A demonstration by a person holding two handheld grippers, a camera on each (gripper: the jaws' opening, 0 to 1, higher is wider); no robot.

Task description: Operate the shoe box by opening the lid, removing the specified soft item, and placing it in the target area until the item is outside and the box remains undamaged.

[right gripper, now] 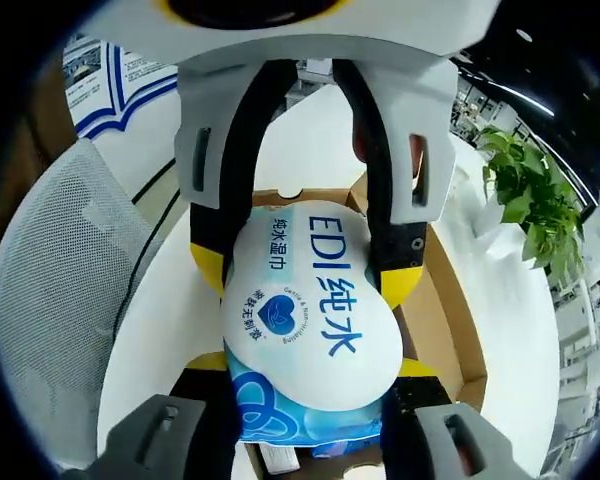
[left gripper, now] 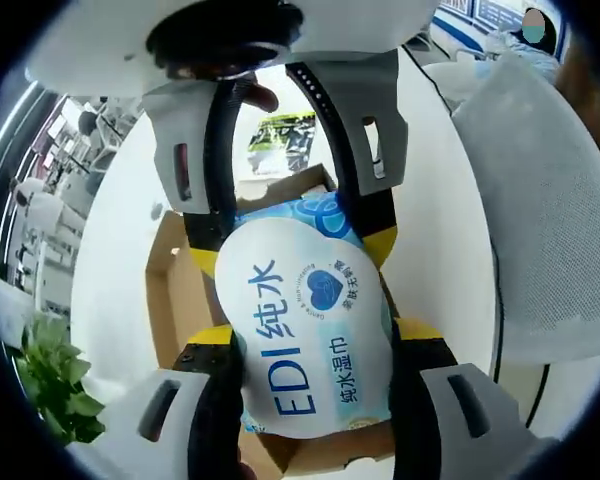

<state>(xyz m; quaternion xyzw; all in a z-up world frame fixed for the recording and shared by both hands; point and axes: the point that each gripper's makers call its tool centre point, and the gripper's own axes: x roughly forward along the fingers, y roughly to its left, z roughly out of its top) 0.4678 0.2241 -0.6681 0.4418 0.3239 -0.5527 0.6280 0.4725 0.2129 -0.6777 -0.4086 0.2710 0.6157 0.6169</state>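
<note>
We see both tools, left and right, clamped on the wet-wipes pack above the open shoe box on the table.

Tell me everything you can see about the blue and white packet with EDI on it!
The wet wipes pack is soft and puffy, in shiny plastic. It has a big white oval label with blue "EDI", Chinese writing and a heart logo, on a light blue patterned wrapper. Both grippers pinch it from opposite ends: the left gripper and the right gripper. It sits just above the open cardboard shoe box.
</note>
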